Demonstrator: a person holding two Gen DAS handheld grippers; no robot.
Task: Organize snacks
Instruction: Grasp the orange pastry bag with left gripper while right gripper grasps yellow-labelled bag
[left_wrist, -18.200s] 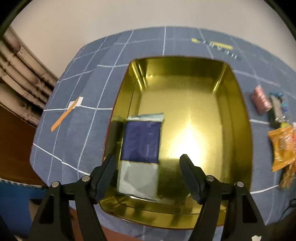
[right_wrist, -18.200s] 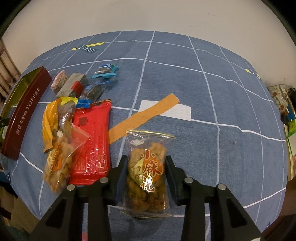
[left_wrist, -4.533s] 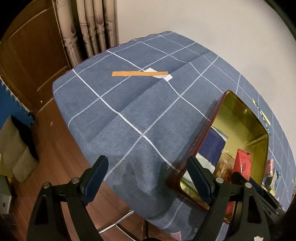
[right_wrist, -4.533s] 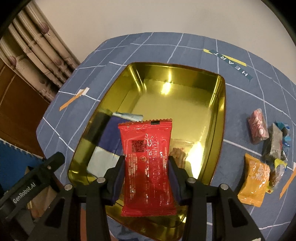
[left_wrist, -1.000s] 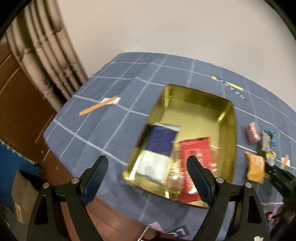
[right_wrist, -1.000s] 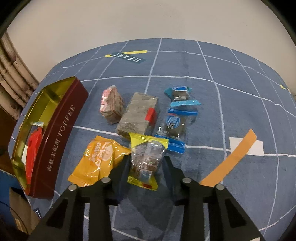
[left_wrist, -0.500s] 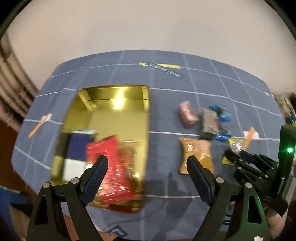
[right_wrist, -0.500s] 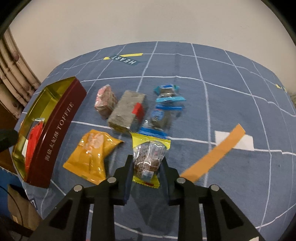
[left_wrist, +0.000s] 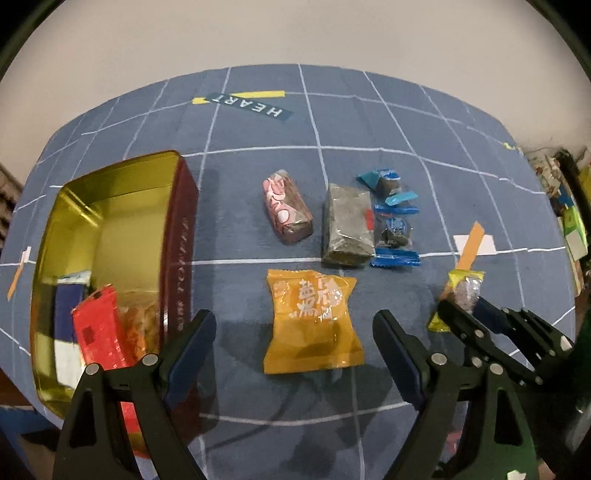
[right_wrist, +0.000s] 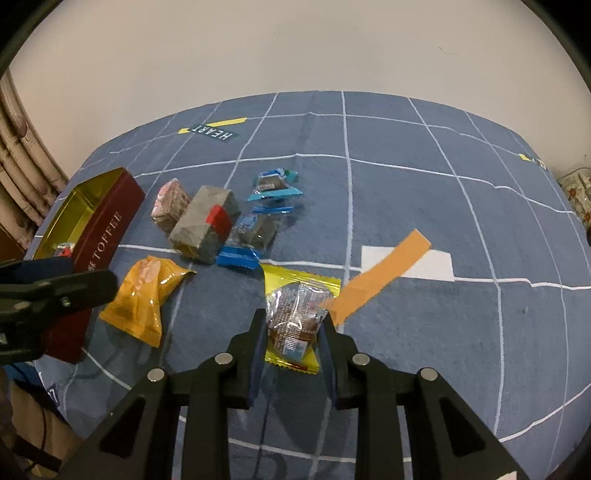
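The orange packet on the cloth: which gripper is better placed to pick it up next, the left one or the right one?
Left. The left gripper is open with the orange packet lying between its fingers, while the right gripper is shut on the yellow-edged snack.

Table with blue grid cloth (left_wrist: 369, 122) carries toffee tin (left_wrist: 181, 236), orange packet (left_wrist: 314, 321), pink sweet (left_wrist: 286, 206), grey bar (left_wrist: 345, 225), blue-wrapped candies (left_wrist: 393, 229) (tape strip (right_wrist: 384, 273) too).

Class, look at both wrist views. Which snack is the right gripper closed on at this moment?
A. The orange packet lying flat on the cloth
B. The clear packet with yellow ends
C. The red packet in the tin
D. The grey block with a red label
B: in the right wrist view the right gripper has its fingers pressed on both sides of the clear packet with yellow ends.
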